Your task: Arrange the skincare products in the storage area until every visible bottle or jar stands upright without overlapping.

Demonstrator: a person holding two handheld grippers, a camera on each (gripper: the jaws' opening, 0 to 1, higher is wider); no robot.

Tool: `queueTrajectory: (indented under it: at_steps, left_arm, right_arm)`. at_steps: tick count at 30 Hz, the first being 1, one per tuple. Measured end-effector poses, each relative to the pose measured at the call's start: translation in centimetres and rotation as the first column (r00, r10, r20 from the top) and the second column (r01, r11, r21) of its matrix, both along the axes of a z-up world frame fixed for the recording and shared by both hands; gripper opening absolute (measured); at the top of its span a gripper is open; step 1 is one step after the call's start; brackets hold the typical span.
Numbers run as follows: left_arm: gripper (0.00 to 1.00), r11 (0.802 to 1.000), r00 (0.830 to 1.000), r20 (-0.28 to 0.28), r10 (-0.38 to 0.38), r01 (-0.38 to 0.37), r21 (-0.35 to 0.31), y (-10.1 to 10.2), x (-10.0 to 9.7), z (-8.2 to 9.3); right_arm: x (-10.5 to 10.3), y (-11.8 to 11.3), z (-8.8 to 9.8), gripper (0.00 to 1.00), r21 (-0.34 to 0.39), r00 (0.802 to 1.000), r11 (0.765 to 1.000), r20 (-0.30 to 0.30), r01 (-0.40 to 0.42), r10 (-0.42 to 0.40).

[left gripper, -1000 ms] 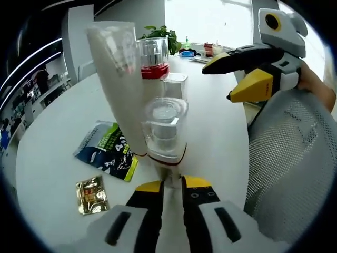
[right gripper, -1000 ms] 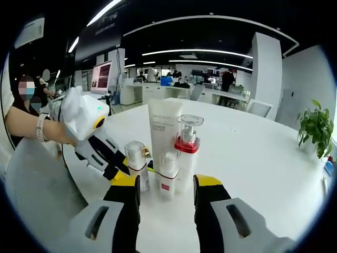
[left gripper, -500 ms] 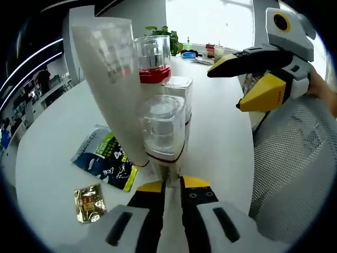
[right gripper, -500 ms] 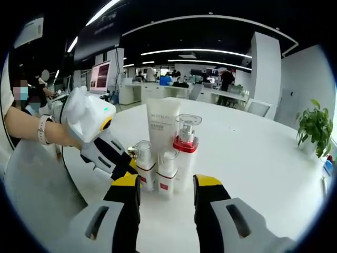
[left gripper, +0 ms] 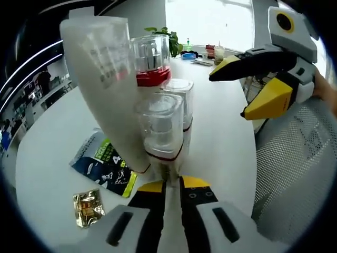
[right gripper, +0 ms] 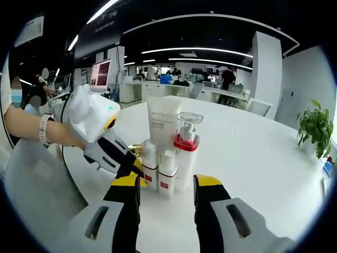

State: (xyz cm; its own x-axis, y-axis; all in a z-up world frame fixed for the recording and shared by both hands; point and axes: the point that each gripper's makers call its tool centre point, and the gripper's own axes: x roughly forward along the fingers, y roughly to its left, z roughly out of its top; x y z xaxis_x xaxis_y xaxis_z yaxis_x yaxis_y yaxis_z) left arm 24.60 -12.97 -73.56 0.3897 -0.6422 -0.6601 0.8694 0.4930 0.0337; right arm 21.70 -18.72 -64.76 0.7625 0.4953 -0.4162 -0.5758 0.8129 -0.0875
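The left hand-held gripper [left gripper: 171, 185] is clenched low on a small clear-capped white bottle with a red band [left gripper: 162, 132], holding it upright on the round white desk [left gripper: 221, 132] against a tall white tube [left gripper: 108, 84], a red-collared pump bottle [left gripper: 151, 58] and another clear-capped bottle [left gripper: 180, 100]. Beside them lie a dark green-printed sachet [left gripper: 105, 166] and a gold foil packet [left gripper: 89, 206]. The right hand-held gripper [right gripper: 166, 187] hangs released just short of the cluster.

The left gripper [right gripper: 130, 169] has a white housing, black jaws and yellow tips; beside it, a white wristband [right gripper: 42, 130].
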Motion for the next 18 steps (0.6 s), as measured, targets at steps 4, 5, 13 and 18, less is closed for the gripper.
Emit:
queueTrajectory:
  at_steps: [4, 5, 13, 18]
  left_arm:
    - [0.07, 1.0, 1.0, 0.0, 0.002, -0.002, -0.012, -0.31, 0.21, 0.12]
    - [0.07, 1.0, 1.0, -0.001, 0.001, -0.001, -0.011, -0.36, 0.21, 0.12]
    - [0.09, 1.0, 1.0, 0.005, -0.005, 0.005, -0.006, -0.26, 0.1, 0.23]
    - [0.11, 1.0, 1.0, 0.013, -0.01, 0.01, -0.008, 0.36, -0.08, 0.93]
  right_arm:
    - [0.01, -0.02, -0.02, 0.4, 0.0, 1.0, 1.0, -0.001, 0.001, -0.001]
    - [0.02, -0.02, -0.04, 0.4, -0.001, 1.0, 1.0, -0.002, 0.0, 0.0]
    - [0.03, -0.05, -0.13, 0.4, -0.004, 1.0, 1.0, -0.004, 0.0, 0.0]
    - [0.03, -0.03, -0.14, 0.41, -0.006, 1.0, 1.0, -0.004, -0.001, 0.001]
